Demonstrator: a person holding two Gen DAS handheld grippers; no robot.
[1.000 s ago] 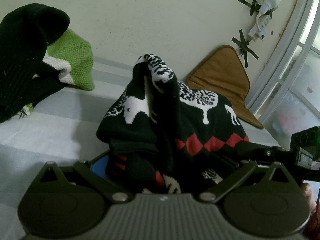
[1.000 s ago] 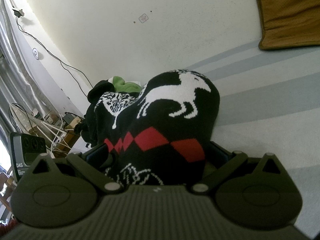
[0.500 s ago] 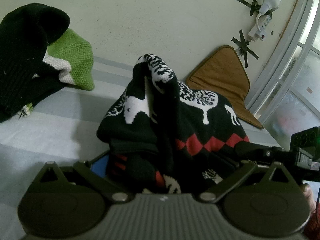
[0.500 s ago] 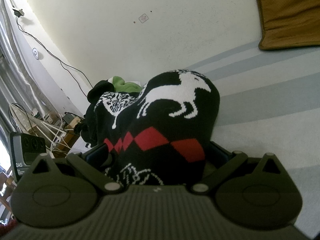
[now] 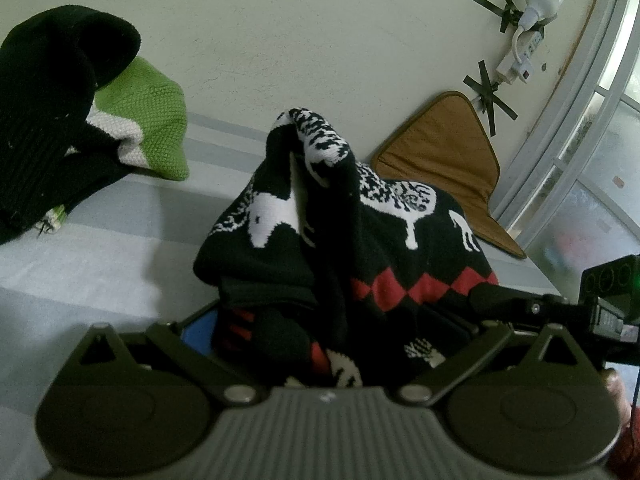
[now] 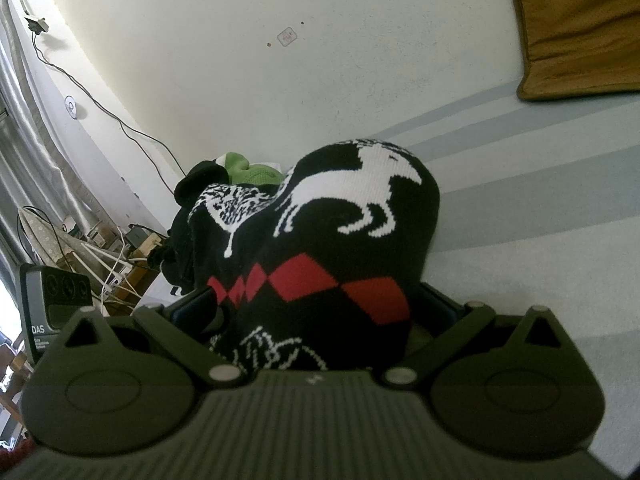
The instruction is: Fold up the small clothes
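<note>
Cushion edge fully visible from left wrist only.

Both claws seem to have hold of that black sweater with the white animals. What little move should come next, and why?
Probably draw the two claws apart to stretch it flat. The left claw and right claw each pinch the patterned sweater, which sits bunched in a hump on the striped sheet, so no clean fold line exists yet.

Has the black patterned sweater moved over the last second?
No. In the left wrist view the black patterned sweater peaks at the same spot against the brown cushion and striped sheet, bunched between both grippers.
</note>
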